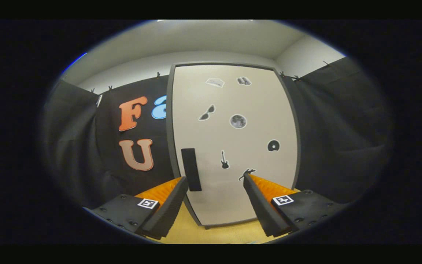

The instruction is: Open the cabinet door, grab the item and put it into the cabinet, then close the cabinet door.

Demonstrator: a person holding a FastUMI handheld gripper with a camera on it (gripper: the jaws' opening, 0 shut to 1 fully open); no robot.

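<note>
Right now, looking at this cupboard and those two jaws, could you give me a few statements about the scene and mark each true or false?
1. The cabinet door is shut. True.
2. The gripper has its jaws closed on the door's dark handle. False: the jaws stand wide apart and hold nothing; the handle sits just past the tip of the left finger.
3. The door carries several stickers, among them a small guitar and a pair of sunglasses. True.
4. The handle is on the door's right edge. False: it is near the left edge, low down.
5. The cabinet stands on a yellowish surface. True.
</note>
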